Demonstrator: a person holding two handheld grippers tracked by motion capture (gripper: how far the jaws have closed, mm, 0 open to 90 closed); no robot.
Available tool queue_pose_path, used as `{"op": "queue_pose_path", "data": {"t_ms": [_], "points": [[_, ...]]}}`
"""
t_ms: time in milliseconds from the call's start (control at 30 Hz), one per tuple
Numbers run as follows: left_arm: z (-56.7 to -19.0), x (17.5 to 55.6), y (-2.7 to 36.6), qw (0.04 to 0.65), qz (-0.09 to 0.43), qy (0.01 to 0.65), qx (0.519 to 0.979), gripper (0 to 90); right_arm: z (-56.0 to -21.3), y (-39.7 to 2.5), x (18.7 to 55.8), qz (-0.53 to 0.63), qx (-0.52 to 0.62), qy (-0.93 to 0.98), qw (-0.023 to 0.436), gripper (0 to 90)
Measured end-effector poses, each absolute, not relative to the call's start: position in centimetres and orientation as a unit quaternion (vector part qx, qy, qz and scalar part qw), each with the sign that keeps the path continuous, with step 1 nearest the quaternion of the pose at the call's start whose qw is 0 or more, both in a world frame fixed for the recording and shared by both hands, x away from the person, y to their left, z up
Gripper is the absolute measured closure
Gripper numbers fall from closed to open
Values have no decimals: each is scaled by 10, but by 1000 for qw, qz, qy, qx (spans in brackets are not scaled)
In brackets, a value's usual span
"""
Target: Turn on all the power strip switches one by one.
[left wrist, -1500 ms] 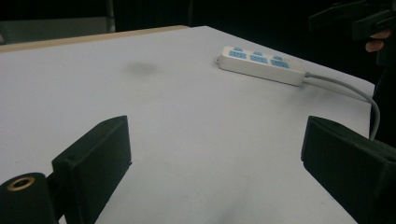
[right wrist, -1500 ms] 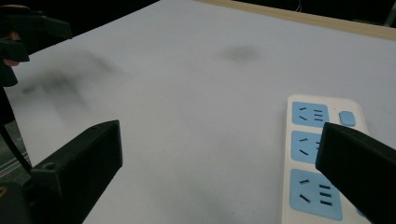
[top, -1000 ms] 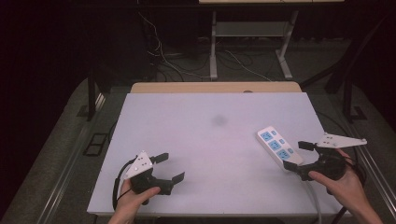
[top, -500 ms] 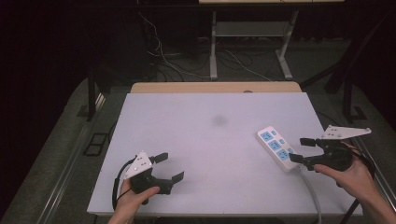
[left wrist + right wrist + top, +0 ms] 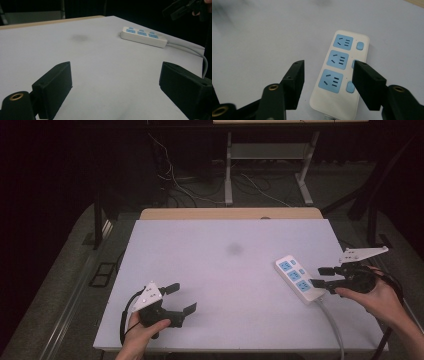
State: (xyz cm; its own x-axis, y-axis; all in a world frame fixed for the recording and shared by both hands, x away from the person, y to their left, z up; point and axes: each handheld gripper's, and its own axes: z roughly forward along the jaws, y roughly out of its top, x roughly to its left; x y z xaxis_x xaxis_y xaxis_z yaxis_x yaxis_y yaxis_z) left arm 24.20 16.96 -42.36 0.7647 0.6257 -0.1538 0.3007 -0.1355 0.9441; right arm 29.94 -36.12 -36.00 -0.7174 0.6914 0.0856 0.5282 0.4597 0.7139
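Observation:
A white power strip [image 5: 298, 278] with three blue sockets lies on the right side of the white table [image 5: 220, 270]; its grey cable [image 5: 332, 325] runs toward the near edge. It also appears in the left gripper view as the power strip [image 5: 143, 36] far off and in the right gripper view as the power strip [image 5: 340, 72] straight below. My right gripper [image 5: 320, 276] hovers open just right of the strip, raised off the table; its jaws straddle the strip's near end in the right gripper [image 5: 327, 83] view. My left gripper [image 5: 181, 297] is open near the front left, with nothing between its jaws.
A faint dark smudge [image 5: 234, 248] marks the table's middle. A wooden strip [image 5: 230, 213] borders the far edge. Beyond it are a metal stand [image 5: 265, 165] and loose cables [image 5: 190, 185] on the dark floor.
My right gripper has lifted and drawn back to the right, away from the power strip's near end. The left gripper has stayed put.

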Motion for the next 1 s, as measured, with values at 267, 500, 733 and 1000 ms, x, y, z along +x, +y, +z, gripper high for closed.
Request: {"op": "queue_pose_path", "data": {"t_ms": [267,500,733,1000], "points": [[-424,242,170,579,141,313,740,98,-359,-359,308,361,361,853,103,524],[-424,242,170,578,141,314,740,101,-359,-360,317,353,371,854,93,601],[-424,242,171,580,142,314,739,106,-356,-364,325,343,390,852,65,754],[-424,243,171,581,141,315,737,114,-358,-372,331,328,410,849,58,897]]}}
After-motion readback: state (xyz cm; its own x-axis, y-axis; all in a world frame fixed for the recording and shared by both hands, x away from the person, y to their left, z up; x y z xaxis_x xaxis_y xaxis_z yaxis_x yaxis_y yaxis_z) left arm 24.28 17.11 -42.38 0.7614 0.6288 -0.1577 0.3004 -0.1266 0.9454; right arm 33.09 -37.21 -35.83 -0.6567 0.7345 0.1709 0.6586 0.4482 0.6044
